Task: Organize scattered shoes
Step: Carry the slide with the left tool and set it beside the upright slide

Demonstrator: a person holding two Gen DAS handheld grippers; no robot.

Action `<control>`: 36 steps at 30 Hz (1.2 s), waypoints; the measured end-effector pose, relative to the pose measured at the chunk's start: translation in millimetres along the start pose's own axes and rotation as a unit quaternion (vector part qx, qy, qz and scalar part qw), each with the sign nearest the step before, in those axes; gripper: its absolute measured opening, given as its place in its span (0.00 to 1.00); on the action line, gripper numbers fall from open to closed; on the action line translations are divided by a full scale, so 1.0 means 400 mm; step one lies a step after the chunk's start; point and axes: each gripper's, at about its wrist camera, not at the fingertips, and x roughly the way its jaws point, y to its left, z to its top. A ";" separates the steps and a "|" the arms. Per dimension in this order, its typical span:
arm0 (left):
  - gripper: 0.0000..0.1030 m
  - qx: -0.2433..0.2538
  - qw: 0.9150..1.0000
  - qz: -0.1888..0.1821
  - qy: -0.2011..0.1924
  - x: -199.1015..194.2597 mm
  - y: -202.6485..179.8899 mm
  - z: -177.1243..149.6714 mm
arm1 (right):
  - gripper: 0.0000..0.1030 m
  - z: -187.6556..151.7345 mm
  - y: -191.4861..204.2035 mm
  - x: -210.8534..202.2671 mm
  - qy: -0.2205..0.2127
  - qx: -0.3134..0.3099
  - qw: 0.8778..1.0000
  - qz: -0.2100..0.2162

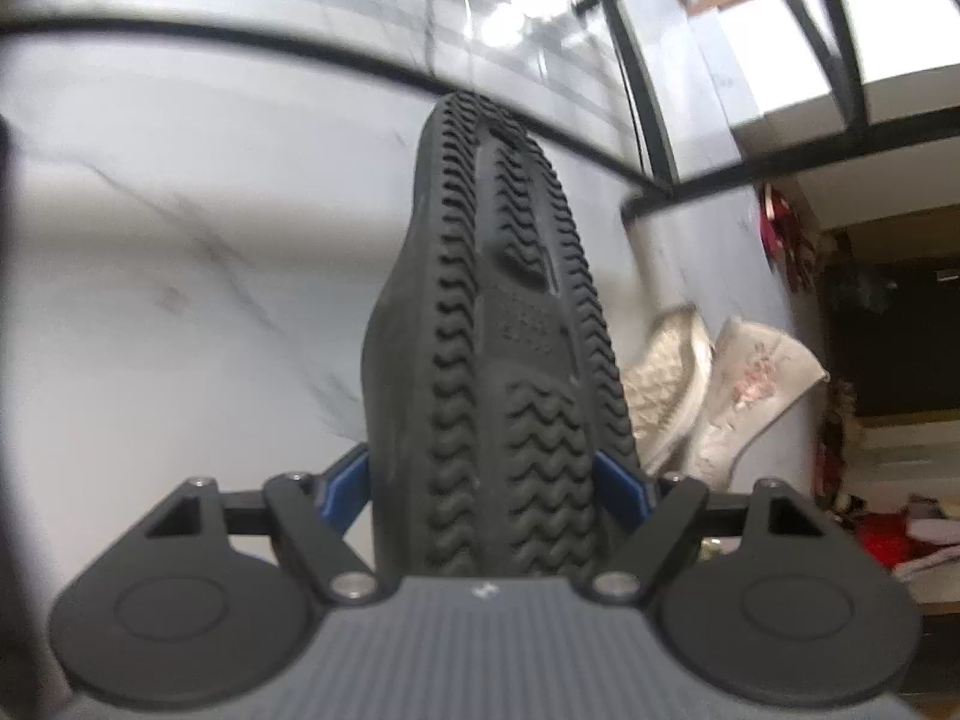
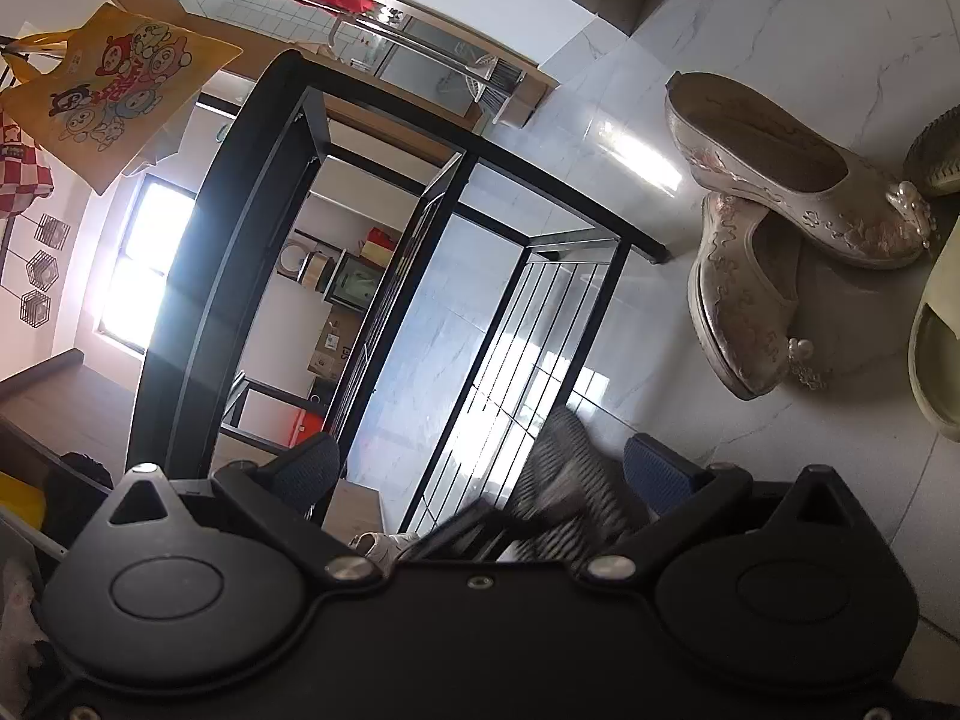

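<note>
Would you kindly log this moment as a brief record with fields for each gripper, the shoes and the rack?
left gripper: shut on black rubber-soled shoe, its zigzag tread facing the camera, toe pointing away
right gripper: fingers apart; a blurred striped dark shoe lies by its right finger, grip unclear
embroidered cream wedge shoes: two on the marble floor, one overlapping the other
pale yellow slide sandal: at the right edge, on the floor
black metal shoe rack: frame left of the cream pair

Window glare blows out (fisheye-bent edges), left view soft with blur.
</note>
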 end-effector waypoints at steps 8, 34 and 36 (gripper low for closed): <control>0.72 -0.025 0.997 0.073 -0.017 -0.098 0.181 -0.068 | 1.00 -0.002 0.001 -0.003 0.001 0.002 1.000 -0.001; 0.99 -0.044 0.958 0.037 -0.282 -0.546 0.081 -0.244 | 1.00 0.004 0.001 -0.032 -0.005 0.004 1.000 -0.017; 0.99 -0.026 0.943 0.036 -0.331 -0.658 0.043 -0.316 | 1.00 0.002 0.014 -0.054 -0.007 -0.002 1.000 -0.012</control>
